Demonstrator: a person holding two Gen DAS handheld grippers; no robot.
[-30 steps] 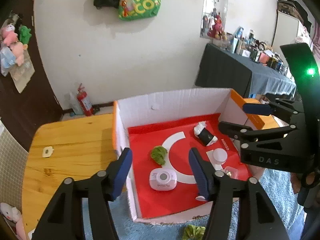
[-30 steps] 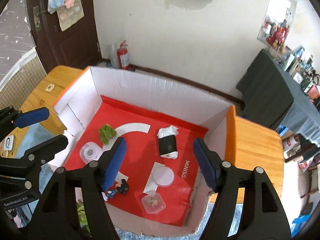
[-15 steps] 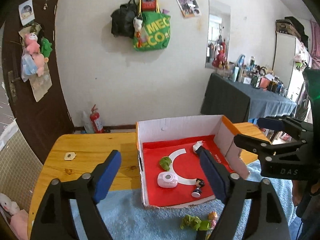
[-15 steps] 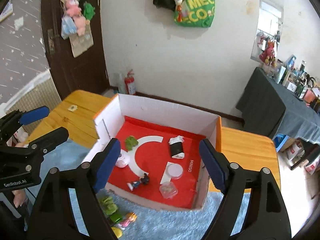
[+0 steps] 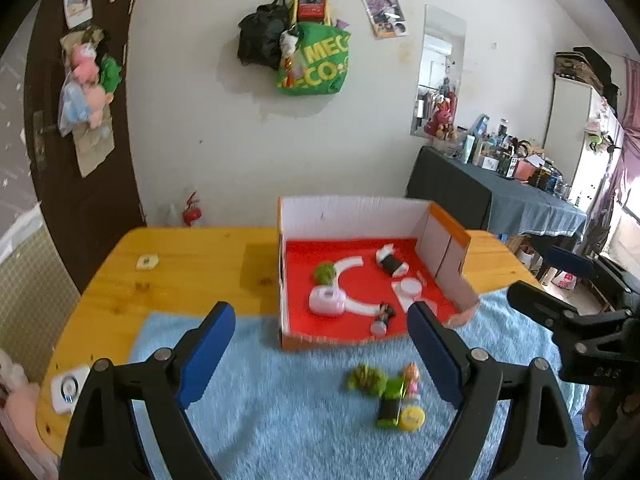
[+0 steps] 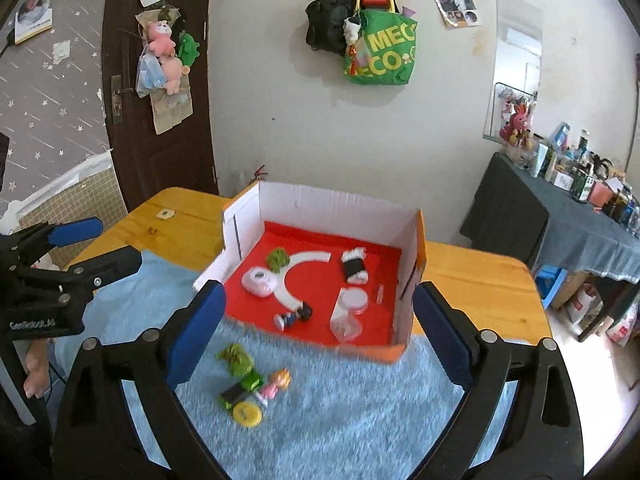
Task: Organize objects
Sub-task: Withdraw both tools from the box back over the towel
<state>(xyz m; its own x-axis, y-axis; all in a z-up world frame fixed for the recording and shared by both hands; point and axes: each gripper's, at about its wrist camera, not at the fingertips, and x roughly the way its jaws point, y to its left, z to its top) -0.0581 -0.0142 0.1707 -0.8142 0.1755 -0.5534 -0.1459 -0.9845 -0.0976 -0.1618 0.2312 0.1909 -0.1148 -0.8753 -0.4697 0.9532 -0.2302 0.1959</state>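
An open cardboard box [image 5: 352, 212] [image 6: 320, 204] with a red floor stands on the table. It holds a green plush, a pink-white round device [image 5: 326, 301], a black-and-white roll [image 6: 354, 266], a small figure [image 6: 294, 316] and round lids. On the blue mat [image 5: 280, 400] in front lie a green plush [image 6: 238, 360], a green-black item, a small doll [image 6: 276, 384] and a yellow disc [image 6: 247, 415]. My left gripper [image 5: 320, 340] and right gripper [image 6: 316, 328] are open and empty, raised above the mat.
A wooden table [image 5: 180, 264] carries the mat and box. A white square device [image 5: 70, 388] lies at the table's left edge and a small tag [image 5: 147, 261] further back. A dark-clothed side table [image 6: 560, 220] with bottles stands at the right.
Both grippers have pulled back and up from over the box. The mat and the loose toys in front of the box have come into view.
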